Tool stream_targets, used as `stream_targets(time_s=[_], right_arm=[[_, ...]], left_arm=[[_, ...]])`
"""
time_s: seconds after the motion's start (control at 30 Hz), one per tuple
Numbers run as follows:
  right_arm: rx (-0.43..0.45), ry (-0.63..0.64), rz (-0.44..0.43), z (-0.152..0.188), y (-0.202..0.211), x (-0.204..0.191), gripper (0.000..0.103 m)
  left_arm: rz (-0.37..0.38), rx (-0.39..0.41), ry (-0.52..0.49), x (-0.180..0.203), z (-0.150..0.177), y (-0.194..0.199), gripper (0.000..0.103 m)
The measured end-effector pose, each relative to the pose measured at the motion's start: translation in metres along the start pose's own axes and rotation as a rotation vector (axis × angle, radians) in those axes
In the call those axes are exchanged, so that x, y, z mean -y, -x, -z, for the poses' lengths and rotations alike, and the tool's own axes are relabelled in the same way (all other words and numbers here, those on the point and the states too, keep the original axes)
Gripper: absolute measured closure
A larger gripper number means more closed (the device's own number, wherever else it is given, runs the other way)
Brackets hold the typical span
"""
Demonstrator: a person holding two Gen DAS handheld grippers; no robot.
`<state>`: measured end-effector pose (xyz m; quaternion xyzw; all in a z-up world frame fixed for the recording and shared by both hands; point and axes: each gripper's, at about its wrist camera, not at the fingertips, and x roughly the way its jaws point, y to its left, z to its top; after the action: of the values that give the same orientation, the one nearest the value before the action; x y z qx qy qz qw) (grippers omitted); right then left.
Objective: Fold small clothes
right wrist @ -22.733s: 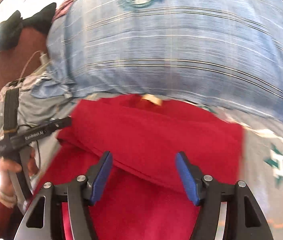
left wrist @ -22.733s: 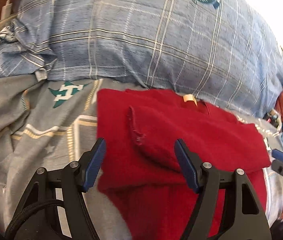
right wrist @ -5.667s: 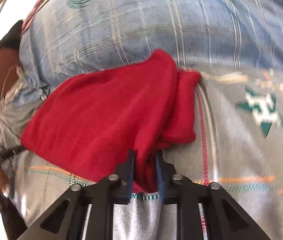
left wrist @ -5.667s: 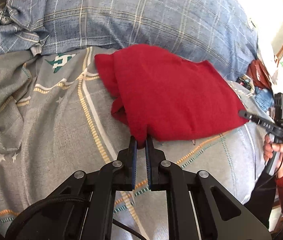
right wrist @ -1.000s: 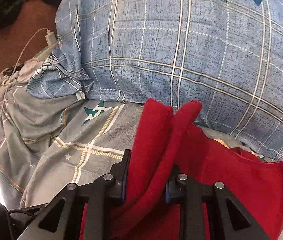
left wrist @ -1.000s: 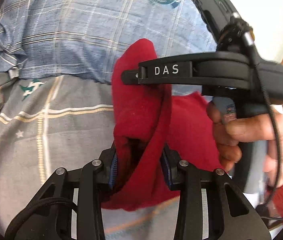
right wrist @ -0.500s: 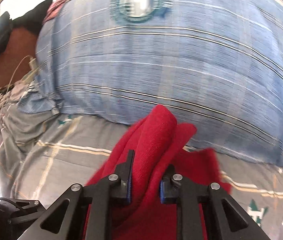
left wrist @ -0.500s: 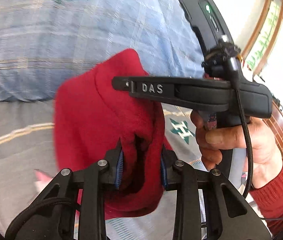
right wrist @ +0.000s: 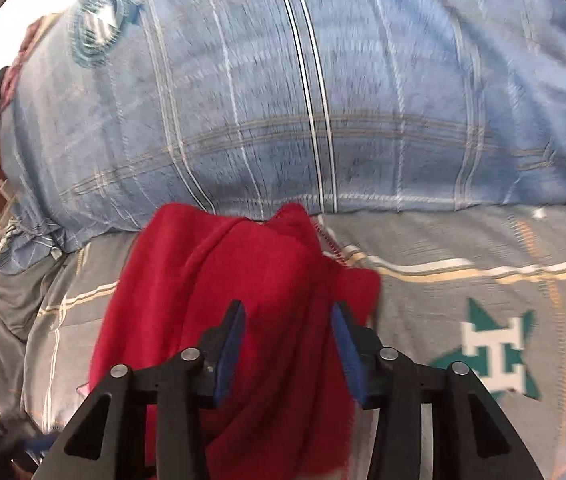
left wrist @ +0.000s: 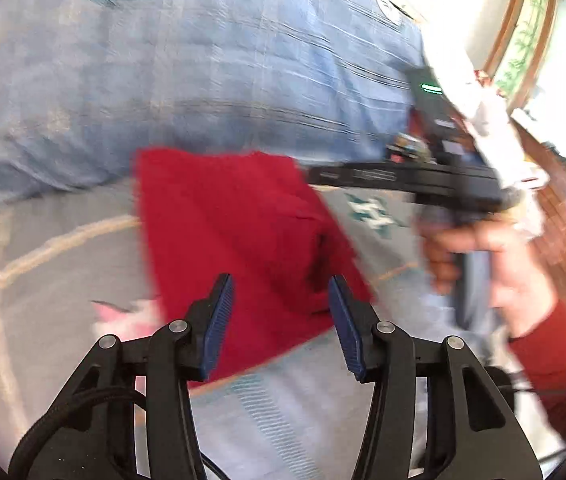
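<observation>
On grey bedding (left wrist: 63, 264), red garment (left wrist: 235, 220) now released, both tools' jaws newly parted.

Left wrist view: mounted behind the left gripper (left wrist: 281, 296), looking forward and steeply down along its fingers, close over the bedspread (left wrist: 51, 280); fingers fill the 6 o'clock edge, blue plaid pillow (left wrist: 203, 60) at 12, the other hand-held gripper entering from 3 o'clock.

Right wrist view: mounted behind the right gripper (right wrist: 287, 328), same forward-down aim, equally close; pillow (right wrist: 323, 100) from 10 to 2 o'clock, bedspread (right wrist: 483, 248) at 3 to 4.

Shared field: red garment (left wrist: 235, 224) (right wrist: 243, 280) at centre, pillow, bedspread, seen from neighbouring angles. Both views motion-blurred.
</observation>
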<state>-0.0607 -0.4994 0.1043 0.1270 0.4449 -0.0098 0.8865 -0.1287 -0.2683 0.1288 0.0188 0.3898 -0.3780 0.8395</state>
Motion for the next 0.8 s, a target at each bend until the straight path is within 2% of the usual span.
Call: stream_targets(time_s=[0.03,0.1,0.2,0.27,0.3,0.33,0.37,0.43,0.53,0.63,0.8], right_arm=[[0.009,0.007,-0.008,0.003,0.008,-0.001,0.058],[0.014,0.027,-0.05,0.008,0.019,-0.011,0.057],[-0.009,0.072,-0.109,0.02,0.026,-0.035,0.057],[-0.027,0.124,-0.11,0.028,0.022,-0.05,0.057],[-0.037,0.158,-0.074,0.035,0.017,-0.055,0.061],[-0.044,0.182,-0.047,0.039,0.013,-0.058,0.077],[-0.054,0.207,-0.032,0.044,0.011,-0.059,0.082],[-0.034,0.239,0.02,0.057,0.015,-0.053,0.087],[-0.038,0.2,0.04,0.072,0.015,-0.03,0.088],[-0.039,0.123,-0.007,0.076,0.023,-0.018,0.088],[0.028,0.009,-0.094,0.069,0.053,-0.007,0.085]], left_arm=[[-0.053,0.009,-0.007,-0.007,0.001,0.002,0.054],[-0.113,-0.007,0.016,-0.021,0.004,-0.004,0.054],[-0.137,-0.034,0.064,-0.032,0.011,-0.016,0.054],[-0.152,-0.061,0.07,-0.032,0.015,-0.029,0.054],[-0.149,-0.083,0.074,-0.032,0.019,-0.035,0.054],[-0.141,-0.102,0.075,-0.03,0.023,-0.04,0.054],[-0.138,-0.111,0.07,-0.026,0.027,-0.042,0.054],[-0.137,-0.126,0.045,-0.02,0.036,-0.045,0.054],[-0.154,-0.142,0.019,-0.017,0.04,-0.054,0.054],[-0.16,-0.129,0.014,-0.015,0.039,-0.048,0.054],[-0.17,-0.125,0.0,-0.014,0.037,-0.05,0.054]])
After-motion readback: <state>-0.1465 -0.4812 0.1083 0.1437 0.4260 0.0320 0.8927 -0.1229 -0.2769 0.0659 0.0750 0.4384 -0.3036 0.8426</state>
